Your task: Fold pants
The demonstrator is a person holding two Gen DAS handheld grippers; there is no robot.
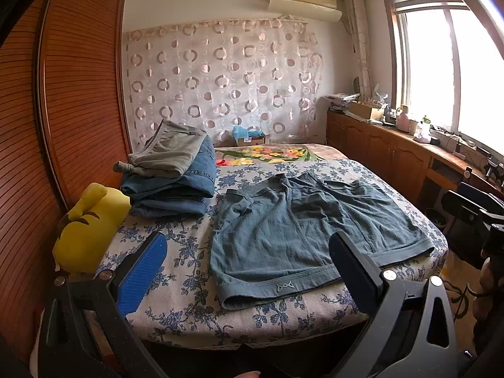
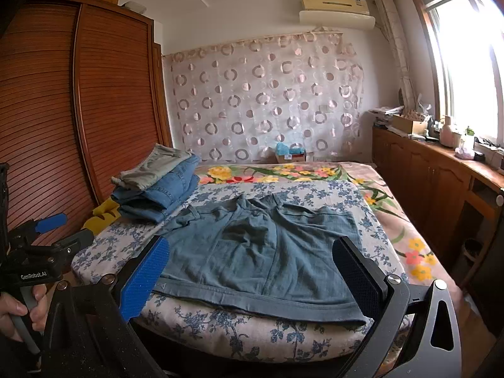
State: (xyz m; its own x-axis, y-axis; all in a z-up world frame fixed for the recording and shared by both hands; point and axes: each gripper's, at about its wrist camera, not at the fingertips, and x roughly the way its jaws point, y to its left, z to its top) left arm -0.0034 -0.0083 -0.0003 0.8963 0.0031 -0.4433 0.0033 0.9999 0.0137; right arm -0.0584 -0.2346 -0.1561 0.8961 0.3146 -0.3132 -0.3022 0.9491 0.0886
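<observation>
A pair of grey-blue shorts (image 1: 302, 230) lies spread flat on the flowered bed cover, waistband toward the far end and leg hems toward me. In the right wrist view the shorts (image 2: 258, 252) fill the middle. My left gripper (image 1: 249, 239) hovers before the bed's near edge, open, nothing between its fingers. My right gripper (image 2: 252, 242) is also open and empty, just short of the near hem. The left gripper (image 2: 67, 230) shows at the left of the right wrist view, held by a hand (image 2: 19, 312).
A stack of folded jeans and grey pants (image 1: 176, 176) sits at the bed's far left, beside a yellow plush toy (image 1: 88, 226). A slatted wooden wardrobe (image 1: 63, 94) stands on the left, low cabinets (image 1: 393, 157) under the window on the right. The bed's near edge (image 1: 204, 324) is close.
</observation>
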